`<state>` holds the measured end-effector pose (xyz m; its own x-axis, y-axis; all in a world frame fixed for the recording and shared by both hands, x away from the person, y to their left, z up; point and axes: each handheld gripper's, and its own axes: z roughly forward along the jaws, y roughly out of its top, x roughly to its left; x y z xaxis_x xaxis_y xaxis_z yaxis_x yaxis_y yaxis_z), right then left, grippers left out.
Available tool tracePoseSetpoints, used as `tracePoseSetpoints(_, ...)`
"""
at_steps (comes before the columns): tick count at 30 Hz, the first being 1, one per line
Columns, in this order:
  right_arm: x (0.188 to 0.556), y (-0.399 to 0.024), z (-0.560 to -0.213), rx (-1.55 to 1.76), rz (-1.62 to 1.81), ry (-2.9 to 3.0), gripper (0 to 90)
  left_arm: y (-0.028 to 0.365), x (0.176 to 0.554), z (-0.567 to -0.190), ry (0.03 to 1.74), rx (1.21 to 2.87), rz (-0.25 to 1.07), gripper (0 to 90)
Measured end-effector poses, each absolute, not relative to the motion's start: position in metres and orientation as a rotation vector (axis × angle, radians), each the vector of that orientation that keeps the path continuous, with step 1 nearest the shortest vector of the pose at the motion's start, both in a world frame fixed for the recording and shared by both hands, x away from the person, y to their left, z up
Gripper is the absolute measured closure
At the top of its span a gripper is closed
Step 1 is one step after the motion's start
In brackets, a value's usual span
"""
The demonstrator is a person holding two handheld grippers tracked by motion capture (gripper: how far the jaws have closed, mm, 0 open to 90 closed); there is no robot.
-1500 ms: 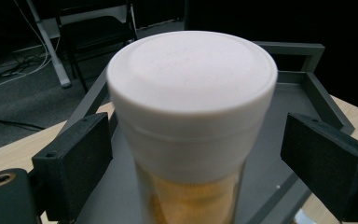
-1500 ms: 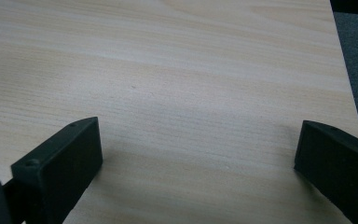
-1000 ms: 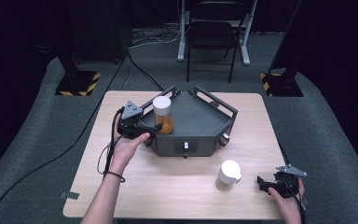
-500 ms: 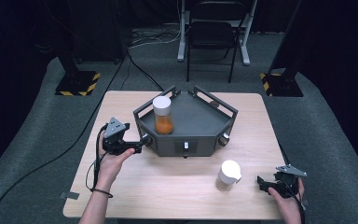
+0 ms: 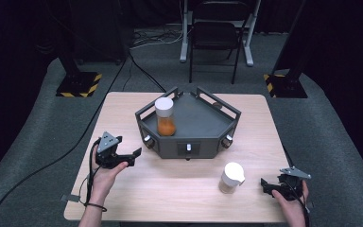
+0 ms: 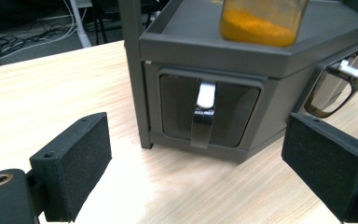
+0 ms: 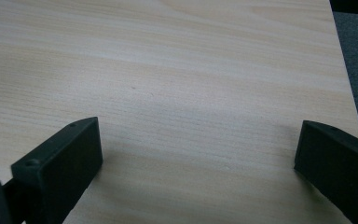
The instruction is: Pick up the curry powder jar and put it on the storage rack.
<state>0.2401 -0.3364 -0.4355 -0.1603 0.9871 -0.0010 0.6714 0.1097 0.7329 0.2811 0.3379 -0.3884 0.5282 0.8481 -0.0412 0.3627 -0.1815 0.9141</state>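
The jar of orange powder (image 5: 165,117) was parked upright on the top deck of the dark grey hexagonal stand (image 5: 203,120), toward its left rear corner, white cap on. In the left gripper view, the glass bottom with the powder could be seen right at the upper edge. The left gripper (image 5: 128,157) was held low over the table (image 5: 170,189), just off the stand's front-left face, jaws spread wide and nothing between them. It was aimed straight at a drawer-like panel with a small white-and-dark pull tab (image 6: 204,114).

The right gripper (image 5: 268,185) was kept well apart near the table's right front corner, also spread open and empty, with bare wood seen between its jaws. A second white-capped jar (image 5: 231,178) was left standing between it and the stand.

What could go sideways, probably: the jar was placed close to the stand's edge rail, so if the stand got bumped or shoved by that left gripper, the jar could be tipped. That pull tab looked thin, so a wide-open grab could easily be missed or slipped off. And since the stand wasn't braced by anything, the whole thing might be dragged across the table if the tab was tugged, jar and all.
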Motion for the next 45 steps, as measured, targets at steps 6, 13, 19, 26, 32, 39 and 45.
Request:
tracePoseSetpoints(6, 0.240, -0.337, -0.436, 1.607, 0.825, 1.894, 0.0, 0.344, 0.276, -0.405, 1.041, 1.772, 0.604, 8.1)
tracePoseSetpoints(13, 0.240, -0.336, -0.436, 1.608, 0.824, 1.892, 0.0, 0.350, 0.273, -0.421, 1.088, 1.774, 0.598, 8.2)
tracePoseSetpoints(19, 0.240, -0.336, -0.436, 1.608, 0.824, 1.892, 0.0, 0.354, 0.274, -0.432, 1.125, 1.781, 0.583, 8.2)
tracePoseSetpoints(26, 0.240, -0.336, -0.436, 1.610, 0.823, 1.890, 0.0, 0.358, 0.273, -0.443, 1.165, 1.804, 0.563, 8.2)
tracePoseSetpoints(32, 0.240, -0.336, -0.436, 1.610, 0.823, 1.890, 0.0, 0.362, 0.276, -0.450, 1.204, 1.825, 0.538, 8.2)
tracePoseSetpoints(39, 0.240, -0.336, -0.436, 1.610, 0.823, 1.890, 0.0, 0.358, 0.280, -0.450, 1.254, 1.877, 0.542, 8.3)
tracePoseSetpoints(45, 0.240, -0.336, -0.436, 1.609, 0.822, 1.891, 0.0, 0.349, 0.285, -0.443, 1.279, 1.962, 0.539, 8.3)
